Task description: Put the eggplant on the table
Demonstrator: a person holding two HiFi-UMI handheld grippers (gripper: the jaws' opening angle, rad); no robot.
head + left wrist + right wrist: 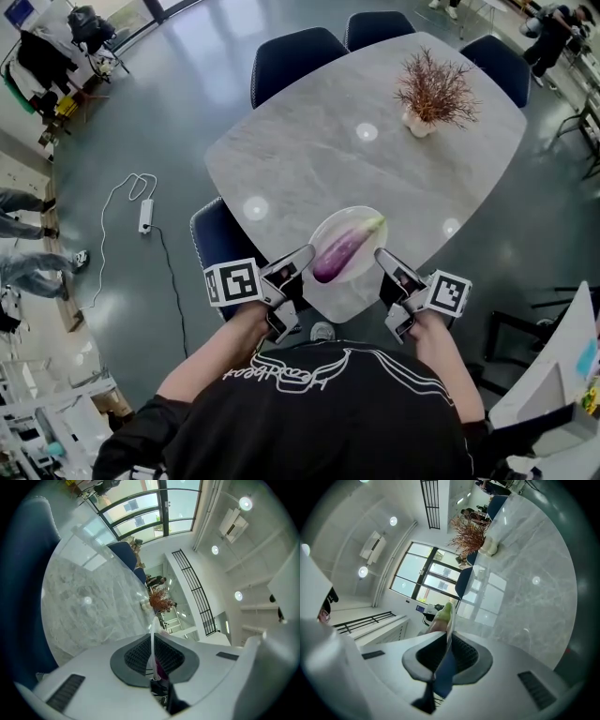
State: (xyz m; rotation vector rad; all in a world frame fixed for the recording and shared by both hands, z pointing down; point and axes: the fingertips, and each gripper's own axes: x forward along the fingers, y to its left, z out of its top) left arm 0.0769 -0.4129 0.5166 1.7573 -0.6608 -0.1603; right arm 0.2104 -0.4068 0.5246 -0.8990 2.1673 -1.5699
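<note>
Where the plate sits: the white round plate (366, 262) straddles the near edge of the grey marbled table (319, 150) — far part over the top, near part out past the edge. Whether it rests on the top cannot be told.
Eggplant: the long purple eggplant with a green stem end (343, 250) lies diagonally on the plate, stem end towards the far right.
Left gripper: the left gripper (306, 255) has its jaws almost together, pinched on the plate's left rim, which shows edge-on between the pads.
Right gripper: the right gripper (383, 257) has its jaws likewise nearly closed, clamped on the plate's right rim.
Edges: the table has rounded corners. A dark blue upholstered chair (217, 239) stands at the near-left edge, just beside the left gripper.
Open room: bare tabletop runs from the plate to the far side. A white vase of dried reddish-brown branches (433, 94) stands far right, well apart from the plate.
Surface: polished stone look, with round reflections of ceiling lights.
Room: glossy grey floor (178, 112). A white power strip with its cable (146, 215) lies left of the table, and more dark blue chairs (298, 56) stand along the far side.
</note>
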